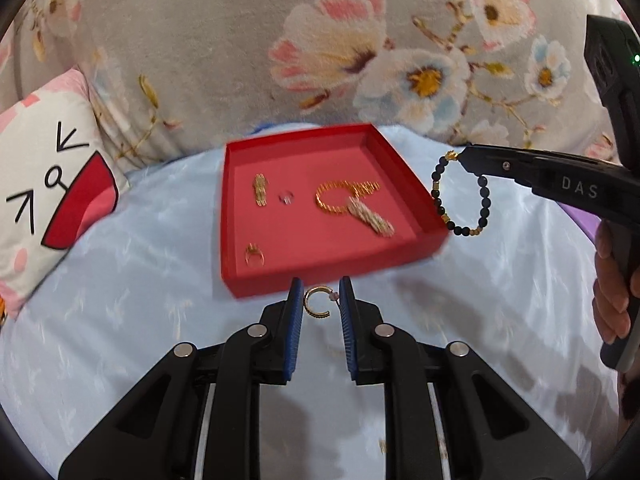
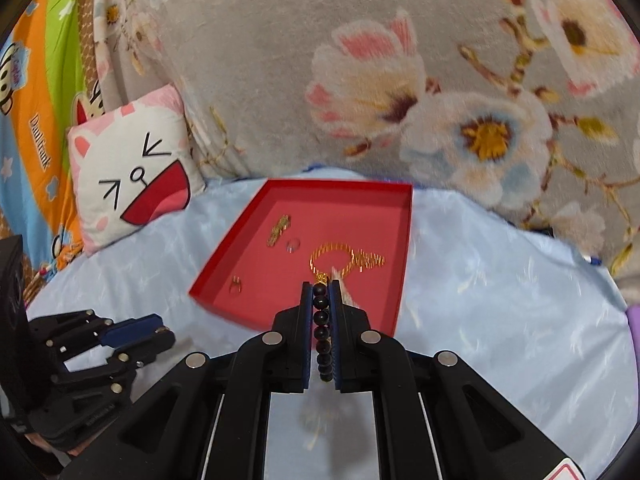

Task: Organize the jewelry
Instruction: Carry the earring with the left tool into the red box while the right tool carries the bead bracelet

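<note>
A red tray [image 1: 404,176] [image 2: 404,240] lies on the pale blue cloth. It holds a gold bracelet [image 1: 340,196] [image 2: 340,258], a gold chain piece [image 1: 260,190] [image 2: 279,229], a clear ring [image 1: 286,197] [image 2: 293,245], a gold ring [image 1: 254,257] [image 2: 235,284] and a pale chain [image 1: 370,218]. My left gripper [image 1: 320,290] is open, with a gold open hoop [image 1: 316,304] on the cloth between its fingers, just in front of the tray. My right gripper [image 1: 460,156] [image 2: 322,286] is shut on a black bead bracelet [image 1: 462,196] [image 2: 322,328], which hangs at the tray's right edge.
A white cat-face pillow [image 1: 44,184] [image 2: 132,172] lies left of the tray. A grey floral blanket [image 1: 280,40] [image 2: 400,80] rises behind it. The pale blue cloth [image 1: 500,300] [image 2: 500,300] spreads around the tray. The left gripper shows in the right wrist view [image 2: 152,330].
</note>
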The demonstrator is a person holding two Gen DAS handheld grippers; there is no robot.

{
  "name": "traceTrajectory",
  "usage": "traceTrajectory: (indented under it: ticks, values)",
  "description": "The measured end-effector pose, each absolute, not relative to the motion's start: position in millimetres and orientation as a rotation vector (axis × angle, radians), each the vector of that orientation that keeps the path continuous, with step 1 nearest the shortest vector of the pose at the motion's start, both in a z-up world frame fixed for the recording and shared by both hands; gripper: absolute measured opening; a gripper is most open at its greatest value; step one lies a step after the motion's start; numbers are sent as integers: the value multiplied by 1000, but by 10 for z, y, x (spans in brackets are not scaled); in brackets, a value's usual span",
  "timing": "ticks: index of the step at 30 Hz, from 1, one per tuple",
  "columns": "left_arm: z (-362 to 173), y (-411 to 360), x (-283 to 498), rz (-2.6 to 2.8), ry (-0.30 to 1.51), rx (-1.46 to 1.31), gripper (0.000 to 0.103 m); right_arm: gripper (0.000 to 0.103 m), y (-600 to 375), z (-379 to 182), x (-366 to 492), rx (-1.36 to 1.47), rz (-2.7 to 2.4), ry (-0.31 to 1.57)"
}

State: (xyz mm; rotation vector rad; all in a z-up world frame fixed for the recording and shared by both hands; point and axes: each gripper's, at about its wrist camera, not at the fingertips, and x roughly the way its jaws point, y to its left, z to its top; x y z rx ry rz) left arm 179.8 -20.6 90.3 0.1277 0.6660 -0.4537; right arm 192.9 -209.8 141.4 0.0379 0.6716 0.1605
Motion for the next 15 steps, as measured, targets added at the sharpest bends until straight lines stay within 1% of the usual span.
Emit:
traceTrajectory:
  ticks: [6,15]
  values:
    - [989,-425,2453,-422,667,120,18,7,-1984,1474,2674,25,129,691]
    - [651,-537,3277,-392,829,28,18,7,-1931,1092,3587,34,72,797]
